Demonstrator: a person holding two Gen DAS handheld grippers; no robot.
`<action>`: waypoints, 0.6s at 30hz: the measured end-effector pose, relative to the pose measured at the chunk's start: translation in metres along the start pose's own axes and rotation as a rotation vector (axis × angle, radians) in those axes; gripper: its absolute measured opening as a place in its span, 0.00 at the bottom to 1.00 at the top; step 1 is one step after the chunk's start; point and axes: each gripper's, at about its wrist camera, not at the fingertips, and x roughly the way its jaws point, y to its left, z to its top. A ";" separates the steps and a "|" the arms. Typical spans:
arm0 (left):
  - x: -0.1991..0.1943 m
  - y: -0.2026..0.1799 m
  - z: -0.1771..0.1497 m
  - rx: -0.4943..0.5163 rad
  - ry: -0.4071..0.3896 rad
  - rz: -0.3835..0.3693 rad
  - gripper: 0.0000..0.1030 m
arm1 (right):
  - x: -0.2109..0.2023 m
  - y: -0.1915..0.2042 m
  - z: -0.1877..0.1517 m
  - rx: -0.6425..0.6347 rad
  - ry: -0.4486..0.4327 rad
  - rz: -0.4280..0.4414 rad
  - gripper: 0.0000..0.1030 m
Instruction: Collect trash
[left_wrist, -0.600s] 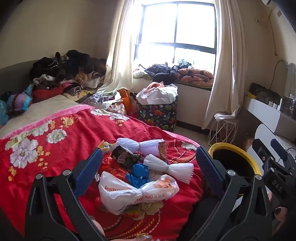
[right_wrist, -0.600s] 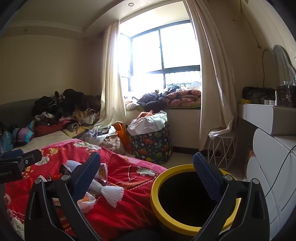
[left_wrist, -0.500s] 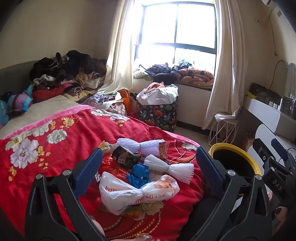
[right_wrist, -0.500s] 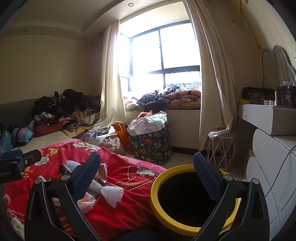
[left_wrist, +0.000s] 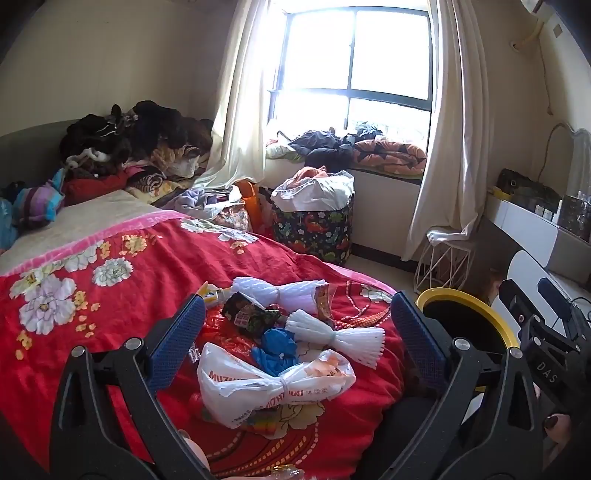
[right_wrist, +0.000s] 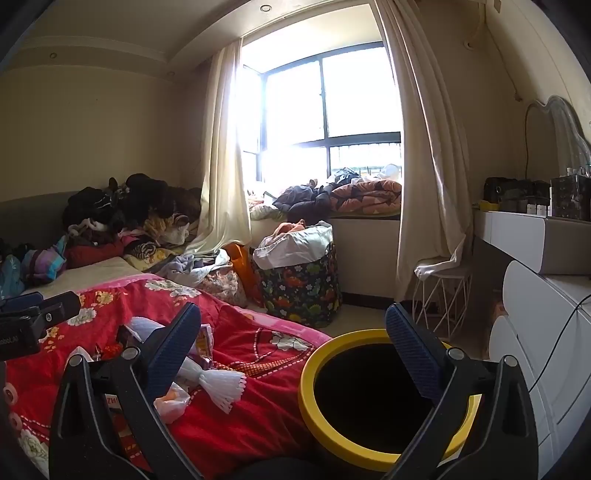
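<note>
A heap of trash lies on the red flowered bedspread (left_wrist: 110, 280): a tied white plastic bag (left_wrist: 273, 384) nearest, a crumpled blue piece (left_wrist: 275, 349), two white foam nets (left_wrist: 336, 338) (left_wrist: 280, 290) and a dark wrapper (left_wrist: 251, 317). My left gripper (left_wrist: 297, 325) hangs open just above and in front of the heap, holding nothing. A black bin with a yellow rim (right_wrist: 332, 435) stands beside the bed's corner. My right gripper (right_wrist: 293, 339) is open over the bin's near side, empty. The foam net (right_wrist: 218, 384) shows by its left finger.
A patterned laundry basket (left_wrist: 314, 225) stuffed with cloth stands by the window. A white wire stool (right_wrist: 439, 295) sits under the curtain. White drawers and a dresser top (right_wrist: 535, 295) line the right wall. Clothes are piled at the bed's head (left_wrist: 129, 147).
</note>
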 end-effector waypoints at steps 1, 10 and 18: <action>0.000 0.000 0.000 0.000 0.000 0.000 0.90 | 0.000 0.001 0.000 -0.001 -0.001 -0.003 0.94; 0.000 -0.004 0.005 0.000 -0.004 0.001 0.90 | 0.003 0.003 -0.002 -0.004 -0.003 -0.006 0.94; -0.001 -0.003 0.004 -0.001 -0.008 -0.002 0.90 | 0.002 0.003 -0.001 -0.007 -0.005 -0.006 0.94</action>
